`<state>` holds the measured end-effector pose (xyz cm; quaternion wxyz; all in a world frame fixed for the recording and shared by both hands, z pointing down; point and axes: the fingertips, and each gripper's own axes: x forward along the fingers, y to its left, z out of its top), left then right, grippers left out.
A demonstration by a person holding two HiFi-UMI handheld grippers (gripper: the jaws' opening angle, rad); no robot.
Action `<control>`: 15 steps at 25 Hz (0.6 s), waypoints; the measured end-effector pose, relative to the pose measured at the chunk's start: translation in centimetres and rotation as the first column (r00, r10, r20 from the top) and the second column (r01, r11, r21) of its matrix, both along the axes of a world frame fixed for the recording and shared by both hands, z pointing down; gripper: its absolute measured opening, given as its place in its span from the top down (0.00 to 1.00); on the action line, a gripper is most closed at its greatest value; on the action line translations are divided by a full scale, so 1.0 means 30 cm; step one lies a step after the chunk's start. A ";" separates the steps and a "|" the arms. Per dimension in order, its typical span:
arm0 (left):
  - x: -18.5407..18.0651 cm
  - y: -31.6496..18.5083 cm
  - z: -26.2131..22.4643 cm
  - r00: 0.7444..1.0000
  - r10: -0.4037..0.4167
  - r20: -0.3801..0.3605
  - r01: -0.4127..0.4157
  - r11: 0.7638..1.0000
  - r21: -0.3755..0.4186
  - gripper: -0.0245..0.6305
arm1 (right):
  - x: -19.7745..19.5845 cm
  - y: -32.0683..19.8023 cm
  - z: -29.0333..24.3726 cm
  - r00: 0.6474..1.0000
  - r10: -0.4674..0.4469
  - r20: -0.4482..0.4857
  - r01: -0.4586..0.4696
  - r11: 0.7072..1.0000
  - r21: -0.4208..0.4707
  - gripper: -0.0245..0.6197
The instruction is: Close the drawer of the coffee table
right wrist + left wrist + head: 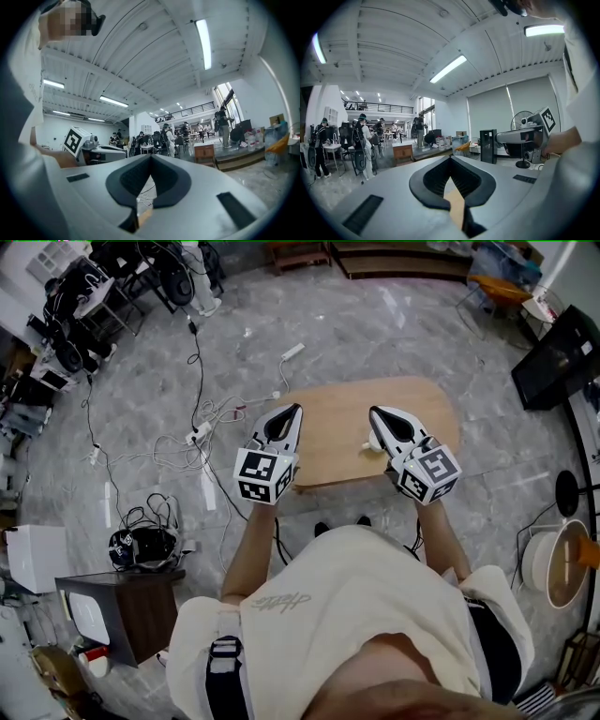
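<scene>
The left hand-held gripper (296, 410) and the right hand-held gripper (373, 412), jaws pressed together and empty, hang over an oval light-wood worktop (337, 442). Its front side beneath them is hard to make out.

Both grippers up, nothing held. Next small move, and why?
Probably lower the left gripper and right gripper toward the near edge of the coffee table. Both hang above its top, shut and empty, aimed out at the room. No drawer front shows in any view, so it needs finding first.
</scene>
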<state>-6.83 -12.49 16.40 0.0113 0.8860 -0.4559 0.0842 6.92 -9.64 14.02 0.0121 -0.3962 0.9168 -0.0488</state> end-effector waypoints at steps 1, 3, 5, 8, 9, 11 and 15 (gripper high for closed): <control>0.006 0.000 0.008 1.000 0.004 -0.001 -0.004 1.000 -0.003 0.96 | 0.004 0.000 0.002 1.000 0.000 0.001 0.000 1.000 0.000 0.97; 0.019 -0.001 0.023 1.000 0.014 -0.002 -0.014 1.000 -0.010 0.96 | 0.012 0.000 0.007 1.000 0.004 0.003 -0.004 1.000 -0.002 0.97; 0.025 -0.004 0.033 1.000 0.024 -0.002 -0.024 1.000 -0.017 0.96 | 0.012 -0.001 0.010 1.000 0.011 0.004 -0.011 1.000 -0.006 0.97; 0.028 -0.011 0.032 0.999 0.037 -0.004 -0.037 0.999 -0.020 0.96 | 0.006 -0.004 0.011 1.000 0.016 0.001 -0.016 1.000 -0.008 0.97; 0.031 -0.015 0.031 0.999 0.041 -0.004 -0.041 0.999 -0.020 0.96 | 0.005 -0.007 0.010 1.000 0.015 -0.001 -0.015 1.000 -0.006 0.97; 0.038 -0.023 0.030 0.999 0.050 -0.003 -0.050 0.999 -0.020 0.96 | 0.005 -0.014 0.013 1.000 0.015 -0.004 -0.015 1.000 -0.004 0.97; 0.046 -0.030 0.040 0.998 0.063 -0.001 -0.063 0.998 -0.028 0.96 | 0.004 -0.018 0.026 1.000 0.014 0.007 -0.013 1.000 -0.018 0.97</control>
